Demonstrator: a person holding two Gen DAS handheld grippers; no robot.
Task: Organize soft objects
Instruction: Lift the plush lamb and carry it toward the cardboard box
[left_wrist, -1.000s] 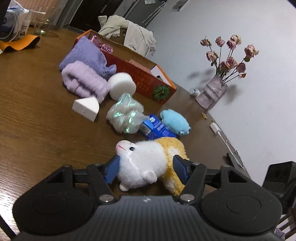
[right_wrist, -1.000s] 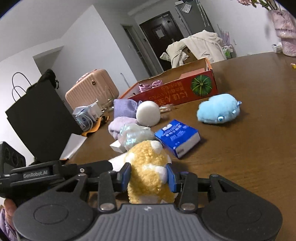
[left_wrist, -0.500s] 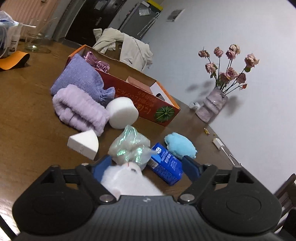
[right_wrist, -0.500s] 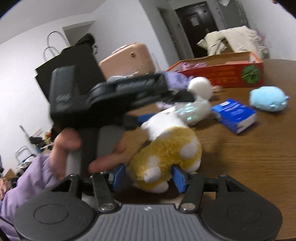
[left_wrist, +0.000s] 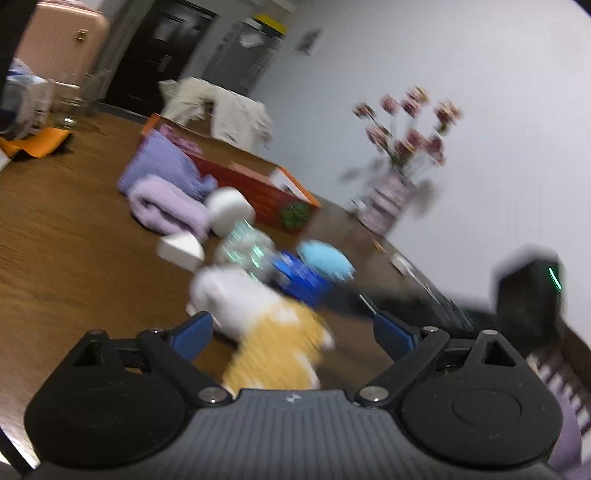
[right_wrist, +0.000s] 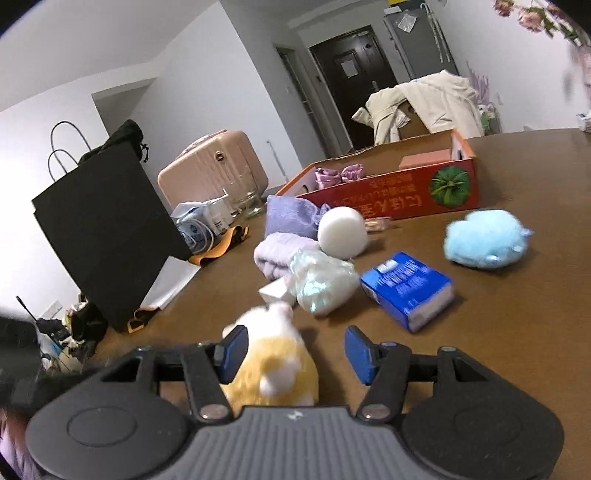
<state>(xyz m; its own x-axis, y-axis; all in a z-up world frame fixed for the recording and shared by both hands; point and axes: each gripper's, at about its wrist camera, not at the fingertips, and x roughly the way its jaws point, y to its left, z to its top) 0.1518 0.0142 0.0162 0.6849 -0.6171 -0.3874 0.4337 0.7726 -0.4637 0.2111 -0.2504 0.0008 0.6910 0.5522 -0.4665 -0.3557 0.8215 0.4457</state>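
Plush toy (right_wrist: 273, 365), low centre of frame: light, squashy, best pinched across its yellow body. Left gripper (left_wrist: 293, 334) opening wide, clear of it; right gripper (right_wrist: 293, 354) opening, right pad clear.

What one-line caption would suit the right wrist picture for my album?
Right gripper open around a yellow-and-white plush toy on a wooden table, soft items and a red box beyond.

Dim indoor light, left view motion-blurred (fisheye-warped edges).

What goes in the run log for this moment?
left gripper opening | right gripper open | plush toy released between both | red box untouched
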